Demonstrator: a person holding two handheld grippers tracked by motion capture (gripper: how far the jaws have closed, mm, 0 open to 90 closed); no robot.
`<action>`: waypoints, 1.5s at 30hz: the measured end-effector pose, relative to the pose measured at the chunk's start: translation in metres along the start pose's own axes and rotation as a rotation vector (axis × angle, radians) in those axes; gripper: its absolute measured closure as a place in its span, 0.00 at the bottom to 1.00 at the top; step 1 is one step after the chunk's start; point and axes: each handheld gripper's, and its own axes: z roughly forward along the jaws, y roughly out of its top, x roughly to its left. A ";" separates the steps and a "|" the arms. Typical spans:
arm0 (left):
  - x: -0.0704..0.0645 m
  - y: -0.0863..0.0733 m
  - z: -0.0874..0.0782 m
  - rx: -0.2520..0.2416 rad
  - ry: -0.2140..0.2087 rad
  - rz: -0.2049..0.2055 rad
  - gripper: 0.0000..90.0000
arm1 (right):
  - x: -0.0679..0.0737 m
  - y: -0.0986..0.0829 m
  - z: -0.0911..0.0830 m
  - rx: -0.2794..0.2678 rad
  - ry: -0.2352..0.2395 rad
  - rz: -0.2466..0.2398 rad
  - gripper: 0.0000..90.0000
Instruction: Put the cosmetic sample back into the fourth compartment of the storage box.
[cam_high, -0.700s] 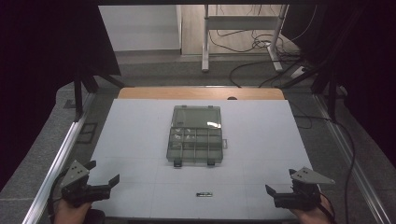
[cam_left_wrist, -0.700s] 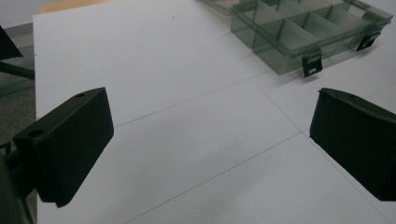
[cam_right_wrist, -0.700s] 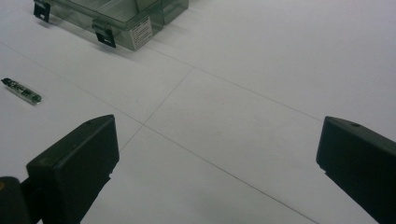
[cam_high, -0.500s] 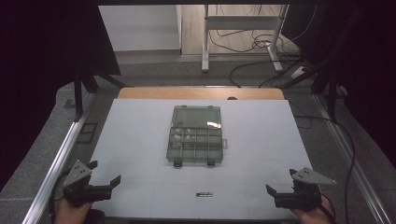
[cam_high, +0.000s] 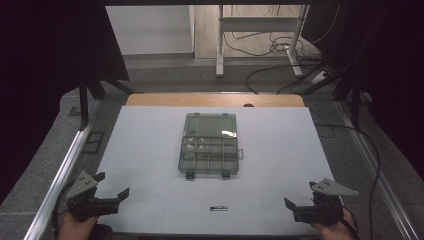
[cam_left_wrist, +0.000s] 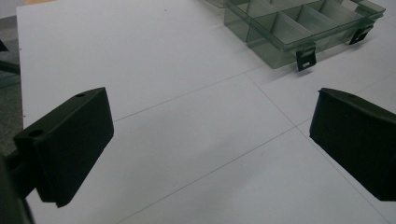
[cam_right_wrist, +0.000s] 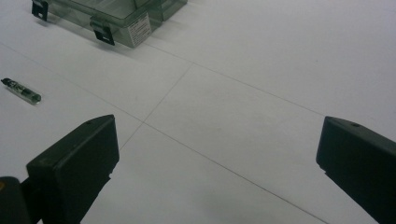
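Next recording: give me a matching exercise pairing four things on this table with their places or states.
Things:
1. clear smoky plastic compartment box
2. small clear cylindrical tube
3. left gripper
4. right gripper

Places or states:
A. open, at the table's near right corner
B. lying flat on the white table, nearer the person than the box
C. middle of the table, black latches facing the person
D. open, at the table's near left corner

Pairs: 1-C, 2-B, 3-D, 4-A

white table (cam_high: 150, 150); smoky grey see-through box (cam_high: 209, 145), black latches; black grippers
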 end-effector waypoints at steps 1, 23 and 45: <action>0.000 0.000 0.000 0.000 0.000 0.000 0.00 | 0.000 0.000 0.000 0.001 0.002 -0.001 0.00; 0.004 -0.001 -0.002 -0.018 0.008 -0.045 0.00 | 0.011 0.006 0.010 0.018 0.045 -0.044 0.00; 0.002 0.000 0.000 -0.005 0.002 -0.023 0.00 | 0.027 0.020 0.027 0.021 0.129 -0.093 0.00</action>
